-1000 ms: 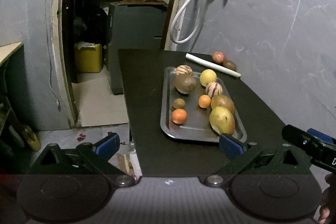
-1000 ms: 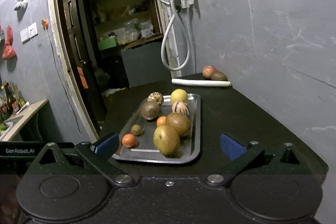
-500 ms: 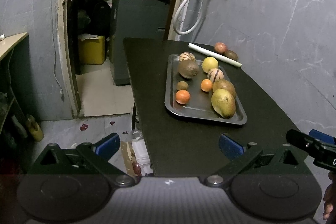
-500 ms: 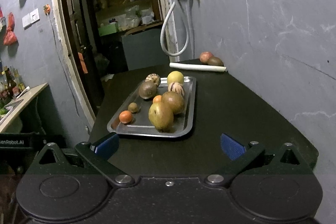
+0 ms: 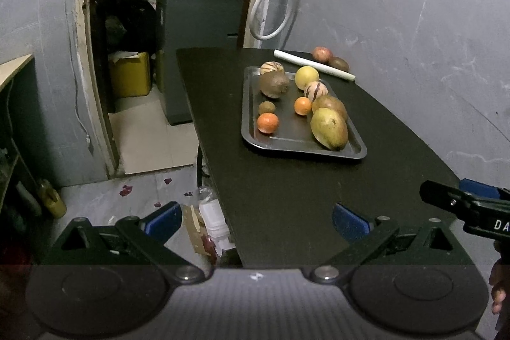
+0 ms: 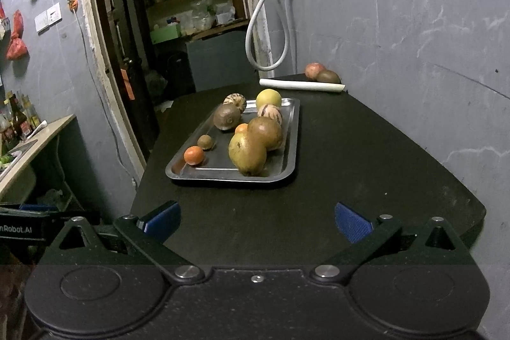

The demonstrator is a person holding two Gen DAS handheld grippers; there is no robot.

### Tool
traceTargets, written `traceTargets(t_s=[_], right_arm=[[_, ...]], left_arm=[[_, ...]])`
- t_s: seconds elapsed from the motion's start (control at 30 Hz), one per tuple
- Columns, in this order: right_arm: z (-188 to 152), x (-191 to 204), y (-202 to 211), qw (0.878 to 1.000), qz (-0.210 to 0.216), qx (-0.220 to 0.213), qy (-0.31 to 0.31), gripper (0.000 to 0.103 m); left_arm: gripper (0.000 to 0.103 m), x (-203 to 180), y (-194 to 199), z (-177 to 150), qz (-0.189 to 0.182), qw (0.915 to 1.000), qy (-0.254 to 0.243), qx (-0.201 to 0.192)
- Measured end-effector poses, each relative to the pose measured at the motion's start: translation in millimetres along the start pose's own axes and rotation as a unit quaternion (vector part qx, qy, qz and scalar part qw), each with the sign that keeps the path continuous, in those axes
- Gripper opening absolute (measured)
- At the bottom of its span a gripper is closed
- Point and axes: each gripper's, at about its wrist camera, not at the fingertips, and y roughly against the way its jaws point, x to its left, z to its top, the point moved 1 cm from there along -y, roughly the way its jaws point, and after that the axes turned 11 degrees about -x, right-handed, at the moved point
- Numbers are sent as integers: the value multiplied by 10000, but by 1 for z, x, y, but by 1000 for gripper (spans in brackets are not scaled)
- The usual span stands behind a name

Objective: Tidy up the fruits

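Note:
A metal tray (image 5: 296,145) (image 6: 288,168) sits on the black table (image 5: 287,196) (image 6: 350,155). It holds several fruits: a large yellow-green mango (image 5: 328,128) (image 6: 247,153), a brown fruit (image 5: 330,104) (image 6: 264,133), two oranges (image 5: 267,122) (image 6: 193,155), a yellow citrus (image 5: 306,77) (image 6: 268,98), striped melons and a kiwi (image 5: 266,107). A red apple (image 5: 322,54) (image 6: 314,70) and a dark fruit (image 5: 338,63) (image 6: 328,76) lie off the tray by the wall. My left gripper (image 5: 256,220) and right gripper (image 6: 256,220) are open and empty, well short of the tray.
A white rolled tube (image 5: 314,69) (image 6: 301,84) lies between the tray and the two loose fruits. The grey wall (image 5: 414,37) borders the table on the right. A doorway (image 5: 165,5) and floor clutter (image 5: 207,225) are left of the table. The right gripper shows at the left wrist view's edge (image 5: 468,207).
Both grippers have pulled back from the tray, which now looks smaller and farther. The fruits have not moved. Both stay open.

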Motion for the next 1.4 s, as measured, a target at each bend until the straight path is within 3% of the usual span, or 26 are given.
traceTargets(t_s=[1.4], right_arm=[[3, -3, -7, 9999, -126, -32, -69, 102]], left_arm=[[102, 4, -11, 3, -89, 9999, 20, 96]])
